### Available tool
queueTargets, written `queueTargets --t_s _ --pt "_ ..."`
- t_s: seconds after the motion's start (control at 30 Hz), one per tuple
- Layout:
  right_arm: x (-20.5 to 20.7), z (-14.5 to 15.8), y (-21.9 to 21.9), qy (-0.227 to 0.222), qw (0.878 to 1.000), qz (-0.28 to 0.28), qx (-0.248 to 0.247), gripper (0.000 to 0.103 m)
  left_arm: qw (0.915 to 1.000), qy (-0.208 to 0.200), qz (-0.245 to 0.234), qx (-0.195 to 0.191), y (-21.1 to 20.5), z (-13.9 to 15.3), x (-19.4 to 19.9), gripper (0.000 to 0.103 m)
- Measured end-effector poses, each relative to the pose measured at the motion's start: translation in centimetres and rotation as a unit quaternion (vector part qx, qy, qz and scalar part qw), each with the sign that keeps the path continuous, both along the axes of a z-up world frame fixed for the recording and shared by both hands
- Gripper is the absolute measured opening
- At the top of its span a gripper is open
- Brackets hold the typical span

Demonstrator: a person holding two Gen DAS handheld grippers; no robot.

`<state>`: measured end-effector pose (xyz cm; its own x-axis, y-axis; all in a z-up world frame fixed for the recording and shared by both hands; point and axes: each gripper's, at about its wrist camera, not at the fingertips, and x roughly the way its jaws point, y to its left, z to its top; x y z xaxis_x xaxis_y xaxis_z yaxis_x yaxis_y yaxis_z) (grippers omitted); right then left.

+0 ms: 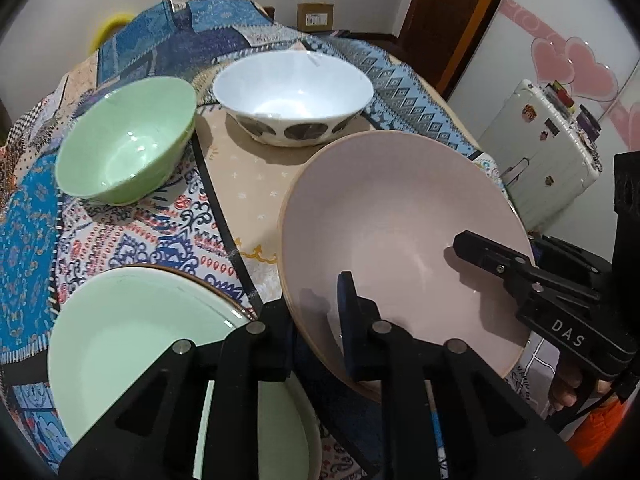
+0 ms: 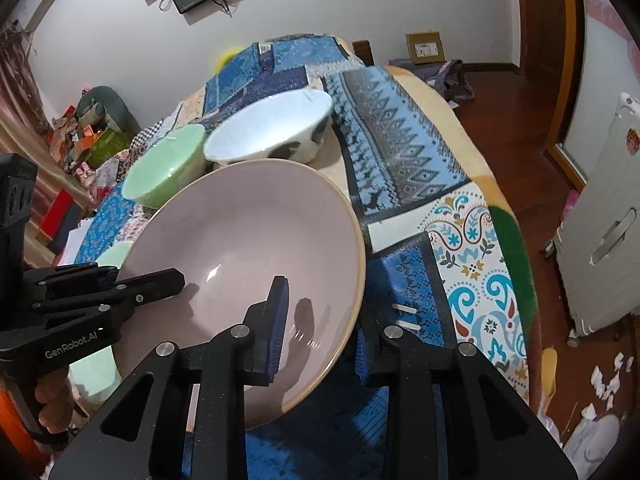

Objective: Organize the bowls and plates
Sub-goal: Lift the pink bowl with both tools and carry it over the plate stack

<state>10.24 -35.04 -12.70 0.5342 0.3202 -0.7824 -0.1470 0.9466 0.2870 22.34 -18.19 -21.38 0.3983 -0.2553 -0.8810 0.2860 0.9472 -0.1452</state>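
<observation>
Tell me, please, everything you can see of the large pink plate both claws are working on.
The pink plate is wide, shallow and round, matte dusty pink inside with a tan, unglazed-looking rim; it looks ceramic. It sits tilted, raised above the patterned tablecloth. The left claw is shut on its near-left rim and the right claw on its near-right rim, one finger of each lying inside the dish. Beside it lies a pale green plate. It holds nothing.

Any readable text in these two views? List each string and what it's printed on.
"DAS": white letters on the black right gripper body, left wrist view.
"GenRobot.AI": white letters on the black left gripper body, right wrist view.
Label on the brown cardboard box by the wall: too small to read.
Stickers on the white hard-shell suitcase: unreadable.
</observation>
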Motion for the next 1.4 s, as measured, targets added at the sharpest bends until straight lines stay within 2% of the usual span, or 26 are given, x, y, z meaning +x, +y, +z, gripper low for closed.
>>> queueTargets --t_s 0.37,0.63,1.13,1.4 --pt "-1.4 3.6 2.7 -0.043 0.999 0.013 0.006 0.026 0.9991 -0.035 0.018 -0.017 2.7 4.4 -2.9 0.018" --pt "-1.9 5.7 6.2 -0.069 0.997 0.039 0.021 0.026 0.9968 -0.062 0.047 -0.016 6.0 7.3 -5.5 0.018" --pt "-3.4 7.9 14.4 -0.1 0.989 0.104 0.028 0.026 0.9886 -0.095 0.112 -0.031 15.0 10.9 -10.5 0.018" --pt "-4.3 8.0 18.9 -0.103 0.983 0.15 0.033 0.026 0.9814 -0.113 0.154 -0.022 20.4 12.2 -13.4 0.018"
